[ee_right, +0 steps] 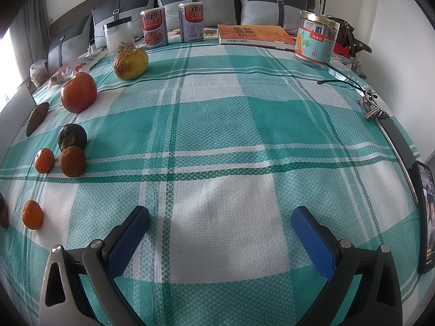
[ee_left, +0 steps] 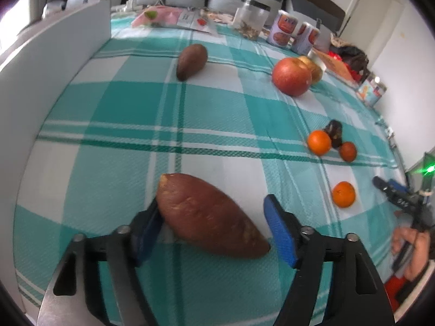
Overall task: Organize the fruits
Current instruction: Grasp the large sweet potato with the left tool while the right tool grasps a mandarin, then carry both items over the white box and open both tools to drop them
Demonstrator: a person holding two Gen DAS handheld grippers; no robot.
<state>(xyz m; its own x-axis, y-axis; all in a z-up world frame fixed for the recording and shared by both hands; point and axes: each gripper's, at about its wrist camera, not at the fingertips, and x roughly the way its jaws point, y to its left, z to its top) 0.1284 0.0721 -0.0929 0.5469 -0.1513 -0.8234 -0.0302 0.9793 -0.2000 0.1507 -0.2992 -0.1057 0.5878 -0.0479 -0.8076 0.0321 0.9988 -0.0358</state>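
A large reddish-brown sweet potato (ee_left: 209,217) lies on the checked cloth between the fingers of my left gripper (ee_left: 214,203). The jaws stand open: the left pad is against the potato's side and the right pad is clear of it. Farther off lie a smaller sweet potato (ee_left: 191,61), a red apple (ee_left: 292,76), a wrinkled yellow fruit (ee_right: 130,63), a dark shrivelled fruit (ee_right: 72,135) and several small oranges (ee_left: 344,194). My right gripper (ee_right: 220,214) hangs open over bare cloth, with the fruits off to its left.
A white board (ee_left: 54,68) stands along the left side. Cans (ee_right: 153,28), a glass jar (ee_right: 119,36), a book (ee_right: 255,35) and a labelled tub (ee_right: 316,40) line the far edge before cushions. Keys (ee_right: 372,108) and a phone (ee_right: 425,217) lie at right.
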